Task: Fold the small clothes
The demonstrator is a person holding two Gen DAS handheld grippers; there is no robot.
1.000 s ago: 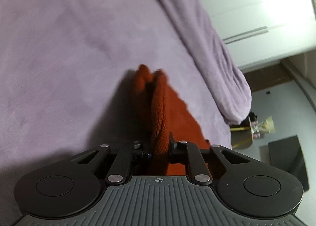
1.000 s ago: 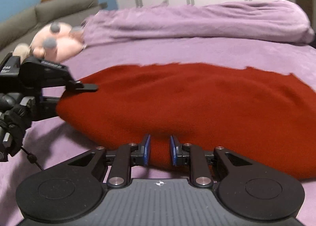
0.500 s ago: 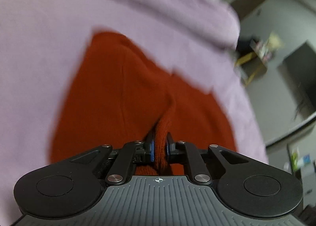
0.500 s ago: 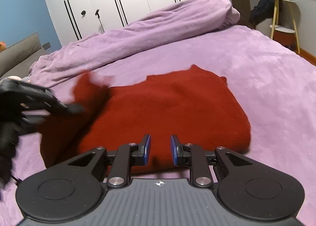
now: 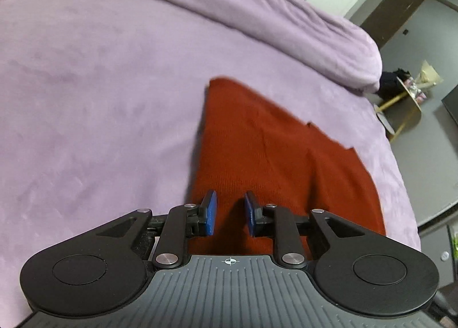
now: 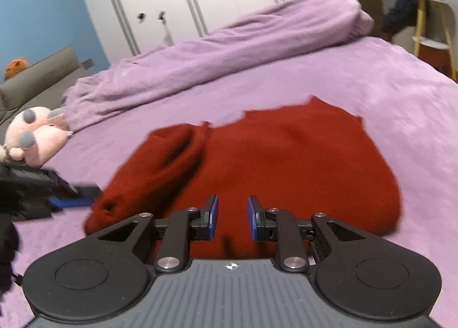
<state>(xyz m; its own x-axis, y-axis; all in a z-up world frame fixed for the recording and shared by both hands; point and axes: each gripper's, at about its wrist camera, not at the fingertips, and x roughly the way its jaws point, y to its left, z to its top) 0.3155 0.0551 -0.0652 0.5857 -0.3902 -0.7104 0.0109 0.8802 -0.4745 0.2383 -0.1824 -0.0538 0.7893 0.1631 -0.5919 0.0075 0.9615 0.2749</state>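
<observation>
Red sweater (image 6: 286, 162) folded on the purple bed (image 6: 400, 84).
Left gripper (image 5: 230, 210) opening, empty; right gripper (image 6: 232, 215) parted, empty; plush toy (image 6: 31, 136) at nine o'clock.

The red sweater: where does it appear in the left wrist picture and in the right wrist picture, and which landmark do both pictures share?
Left wrist view: the red sweater lies right of centre on the purple bed, reaching from mid-picture down behind the tool tips.
Right wrist view: the red sweater fills the centre, with a bunched sleeve at its left side.
Shared landmark: the rolled purple blanket lying along the far side of the bed.
</observation>
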